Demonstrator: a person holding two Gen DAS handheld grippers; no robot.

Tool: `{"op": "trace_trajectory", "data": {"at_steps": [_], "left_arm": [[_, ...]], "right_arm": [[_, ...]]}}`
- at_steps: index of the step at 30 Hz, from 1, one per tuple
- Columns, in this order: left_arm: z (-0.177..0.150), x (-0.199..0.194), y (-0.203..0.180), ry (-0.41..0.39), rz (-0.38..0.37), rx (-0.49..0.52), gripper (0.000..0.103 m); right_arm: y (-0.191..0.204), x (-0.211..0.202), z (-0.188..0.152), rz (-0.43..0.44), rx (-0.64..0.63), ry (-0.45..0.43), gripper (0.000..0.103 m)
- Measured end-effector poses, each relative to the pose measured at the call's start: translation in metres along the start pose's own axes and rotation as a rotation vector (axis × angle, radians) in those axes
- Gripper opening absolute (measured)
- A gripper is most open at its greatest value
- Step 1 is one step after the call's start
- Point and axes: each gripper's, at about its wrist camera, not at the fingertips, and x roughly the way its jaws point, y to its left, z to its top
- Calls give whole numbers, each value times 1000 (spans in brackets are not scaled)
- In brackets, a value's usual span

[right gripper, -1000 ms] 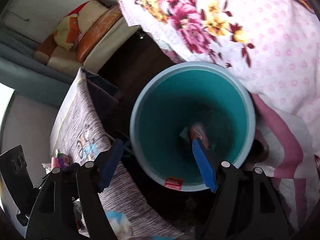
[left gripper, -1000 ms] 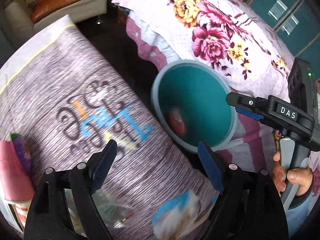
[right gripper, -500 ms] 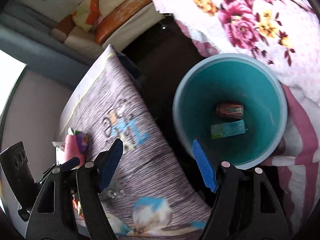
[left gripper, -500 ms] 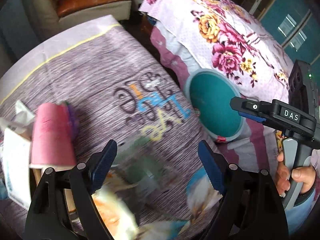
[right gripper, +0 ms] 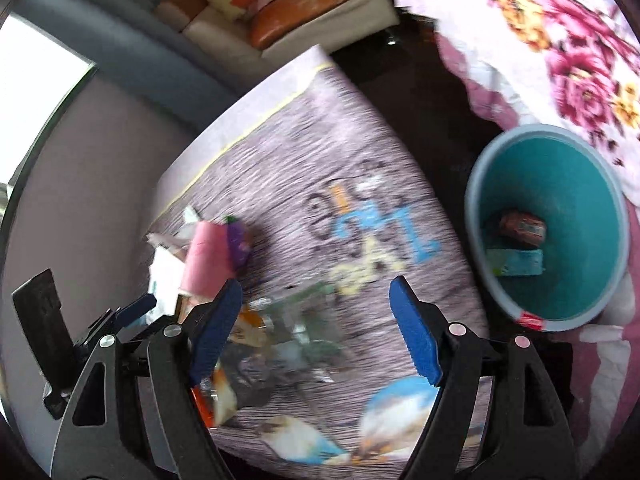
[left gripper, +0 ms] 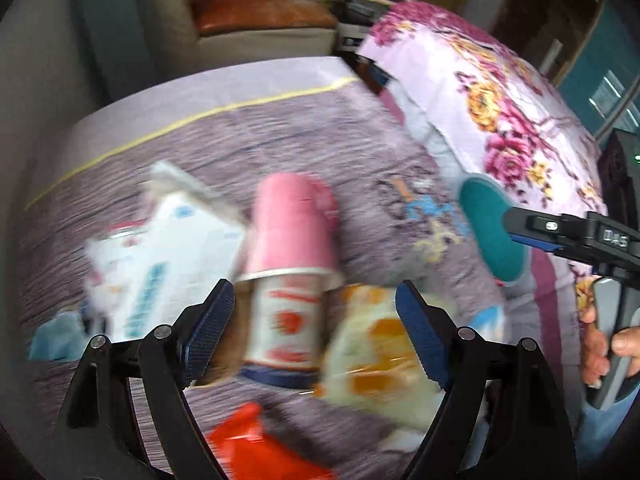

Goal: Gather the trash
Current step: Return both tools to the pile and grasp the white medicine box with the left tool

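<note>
1. Table [left gripper: 320, 144] under a grey printed cloth is filling both views, blurred, with trash lying scattered across it.
2. Bin [right gripper: 548, 232], teal inside, is standing on the floor just beside the table, holding a red can [right gripper: 522, 226] and a blue packet [right gripper: 516, 262].
3. Left gripper [left gripper: 316, 332] is hanging wide open above the pile, gripping nothing.
4. Right gripper [right gripper: 316, 332] is opening its jaws over the cloth, with nothing between them.
5. Carton [left gripper: 160, 264], white, is lying left of the pink cup [left gripper: 296, 232].
6. Pink cup is lying tipped on its side.
7. Yellow wrapper [left gripper: 380, 360] is sitting just right of it.
</note>
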Motion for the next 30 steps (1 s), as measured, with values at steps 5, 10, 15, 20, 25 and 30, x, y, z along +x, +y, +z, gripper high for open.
{"op": "trace_trajectory", "data": {"at_steps": [5, 10, 15, 20, 25, 30], "left_arm": [[-10, 0, 50, 13, 80, -39, 84], [-18, 10, 72, 44, 142, -15, 84], [-19, 24, 79, 79, 175, 39, 84], [-13, 34, 70, 94, 203, 110, 87], [-12, 42, 63, 99, 234, 159, 87], [-12, 44, 62, 72, 209, 162, 71]], "right_arm": [[34, 17, -4, 18, -51, 40, 73], [51, 30, -4, 20, -71, 69, 73], [59, 41, -3, 14, -78, 93, 73], [64, 47, -2, 13, -78, 104, 73], [65, 52, -2, 18, -80, 116, 73], [64, 55, -3, 18, -75, 121, 73]]}}
